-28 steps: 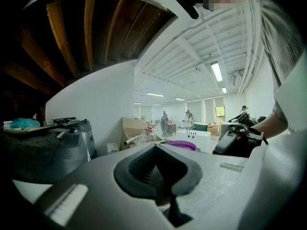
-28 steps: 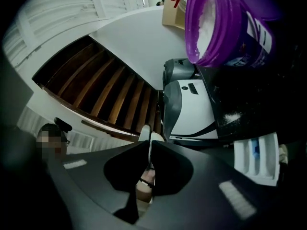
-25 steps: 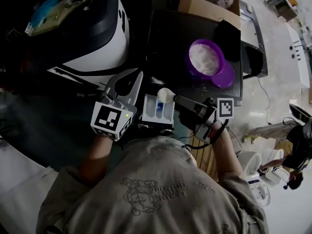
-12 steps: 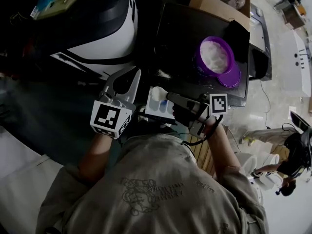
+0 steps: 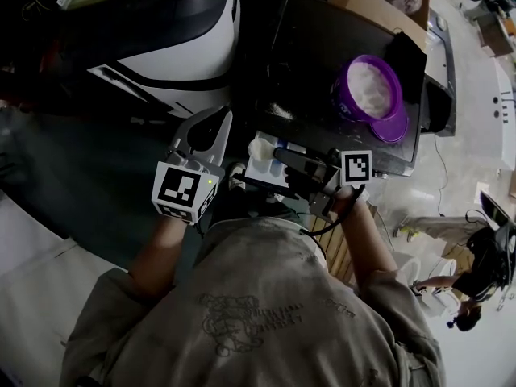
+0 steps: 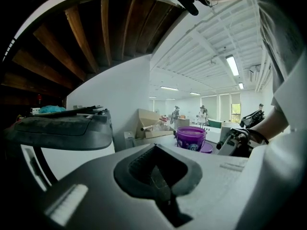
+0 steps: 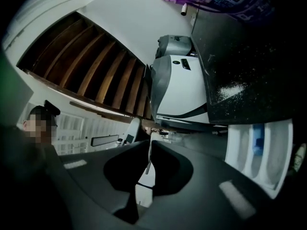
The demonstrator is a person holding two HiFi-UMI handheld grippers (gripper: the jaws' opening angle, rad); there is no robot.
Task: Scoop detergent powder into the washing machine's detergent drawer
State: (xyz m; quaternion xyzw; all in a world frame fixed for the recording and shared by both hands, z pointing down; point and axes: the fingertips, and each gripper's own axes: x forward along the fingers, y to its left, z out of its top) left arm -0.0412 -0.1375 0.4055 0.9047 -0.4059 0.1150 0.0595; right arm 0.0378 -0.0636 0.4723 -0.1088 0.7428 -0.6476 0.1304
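Right gripper (image 5: pixel 281 152) pinches scoop (image 5: pixel 260 147) by its handle. Scoop looks light and stiff, its powder loose: carry level. Left gripper (image 5: pixel 219 124) jaws pressed together, empty.

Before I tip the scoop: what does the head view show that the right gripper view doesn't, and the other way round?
Head view only: the left hand-held gripper, off to the left of the drawer; the bowl of the scoop over that drawer; the powder inside the purple bucket.
Right gripper view only: the right hand-held gripper with its jaws closed on the scoop's thin handle, and wooden ceiling beams.
Both: the drawer, the bucket, the washing machine.
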